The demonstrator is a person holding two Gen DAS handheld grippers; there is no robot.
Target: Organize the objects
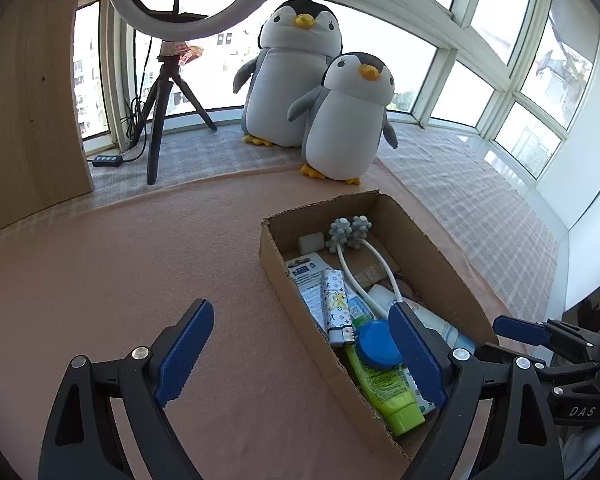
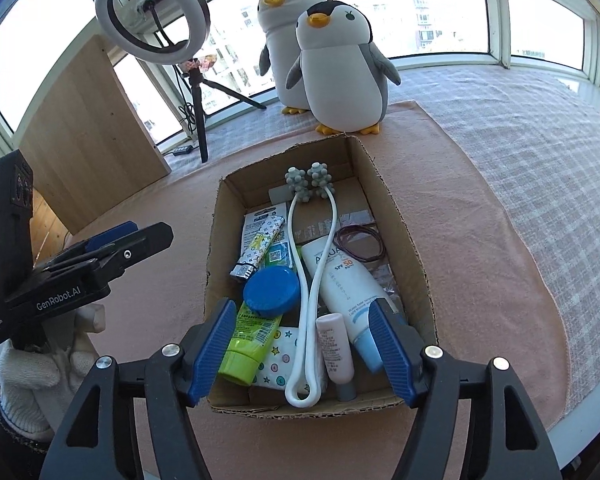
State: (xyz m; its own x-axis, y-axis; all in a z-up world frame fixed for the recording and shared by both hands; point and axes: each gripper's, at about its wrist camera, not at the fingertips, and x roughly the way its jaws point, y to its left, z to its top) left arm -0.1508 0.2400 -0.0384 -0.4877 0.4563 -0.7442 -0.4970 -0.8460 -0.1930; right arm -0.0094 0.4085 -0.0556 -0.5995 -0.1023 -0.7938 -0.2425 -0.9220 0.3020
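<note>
Many small things to sort, all packed in the cardboard box (image 2: 404,240) on the pink mat (image 1: 140,260). Sits at 12 o'clock from the right gripper (image 2: 302,306) and at about 2 o'clock from the left gripper (image 1: 300,310). Looks light all round. Green tube (image 2: 252,340) and big white sunscreen tube (image 2: 348,284): soft and squishy, best pinched across the fat middle, not too hard near the cap. Blue lid (image 2: 271,286) at 9 o'clock in the box: hard, round and slippy, so best taken by its edges. White roller (image 2: 332,232) with two bumpy balls: long and probably bendy, lying over the other things, best lifted by one thin arm near the loop at 6 o'clock. Small pink tube (image 2: 334,348) just beside it, easy to tip. Hair ties (image 2: 360,244) at 2 o'clock: thin, floppy, hard to catch. Right fingers (image 2: 214,352) spread wide over the near end of the box, holding nothing, seeming to touch nothing. Left fingers (image 1: 184,352) spread wide too, holding nothing, one over the mat and one over the box. Gripped from below by a gloved hand (image 2: 40,380).
</note>
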